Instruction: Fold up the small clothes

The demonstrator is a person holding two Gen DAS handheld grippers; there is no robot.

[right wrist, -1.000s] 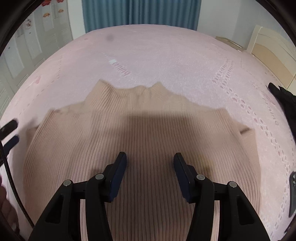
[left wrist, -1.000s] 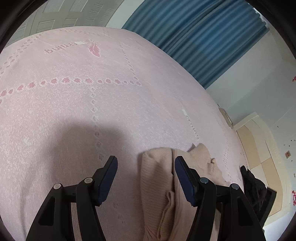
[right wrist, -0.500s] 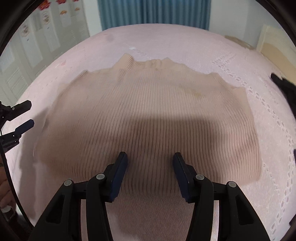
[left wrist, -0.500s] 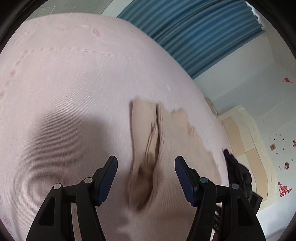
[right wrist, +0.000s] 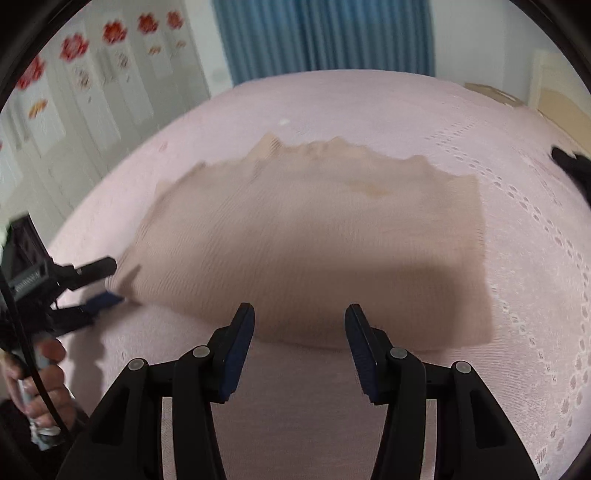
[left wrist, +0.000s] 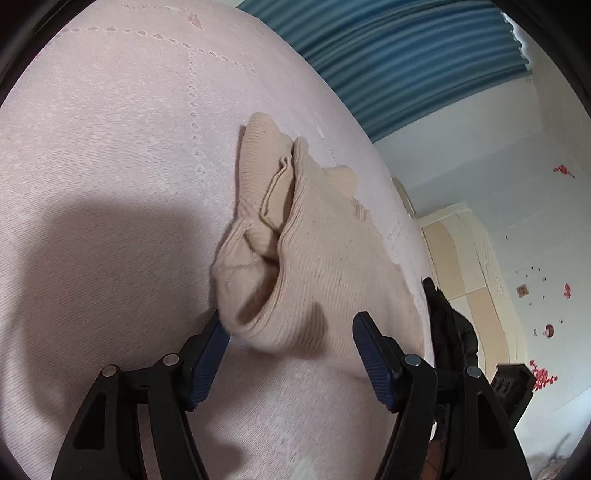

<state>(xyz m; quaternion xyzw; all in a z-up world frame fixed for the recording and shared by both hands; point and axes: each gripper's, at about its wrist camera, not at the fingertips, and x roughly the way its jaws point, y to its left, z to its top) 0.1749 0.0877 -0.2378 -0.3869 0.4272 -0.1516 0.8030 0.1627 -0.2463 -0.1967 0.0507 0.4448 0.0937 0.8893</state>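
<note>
On a pink bedspread [right wrist: 369,110], two hand-held grippers hover at the near hem of a beige ribbed sweater [right wrist: 314,229], which lies flat with its neck toward the far blue curtain [right wrist: 325,33]. Nearest the lens in the right wrist view, the right gripper [right wrist: 299,325] stands half open over the middle of the hem, nothing between its pads, apparently lined up to take the bottom edge for a fold. The left gripper [left wrist: 288,332] is placed at the sweater's left corner, its jaws wide and just now opening a little further, the loose hem and tucked sleeve between them but not pinched; the left pad looks to brush the cloth. Both tools sit at the same edge, which suggests the pair mean to lift the hem together and carry it toward the collar. The left view alone shows the sleeve folded inward along the side seam and bunched at the corner, plus a dark garment [left wrist: 450,325] beyond the sweater's far side. The right view, blurred, alone shows the whole sweater squared up, and the person's hand [right wrist: 40,373] gripping the left tool's handle, with its cable. Beyond, flower-decorated cupboard doors [right wrist: 74,74].
</note>
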